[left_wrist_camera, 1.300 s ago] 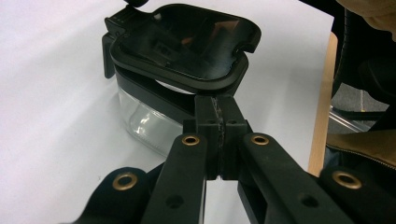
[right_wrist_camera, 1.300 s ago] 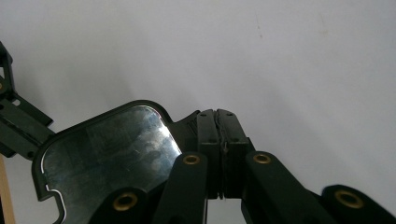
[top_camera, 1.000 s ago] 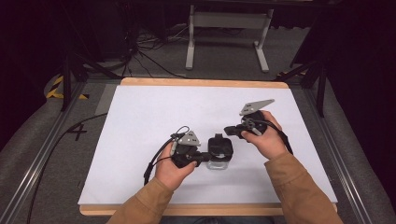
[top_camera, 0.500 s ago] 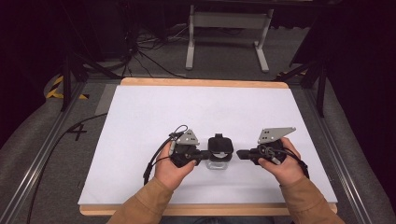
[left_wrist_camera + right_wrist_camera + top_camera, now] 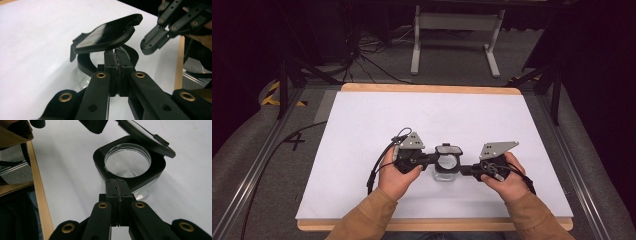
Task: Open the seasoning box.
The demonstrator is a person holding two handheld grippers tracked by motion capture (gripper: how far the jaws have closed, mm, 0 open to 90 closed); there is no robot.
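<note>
We hold a gripper in each hand, forearms in tan sleeves coming up from the near edge and angling inward. Our left gripper points to the right and our right gripper points to the left, so the tips face each other at close range. In each gripper view the two black jaws are pressed flat together with no gap between them.
</note>
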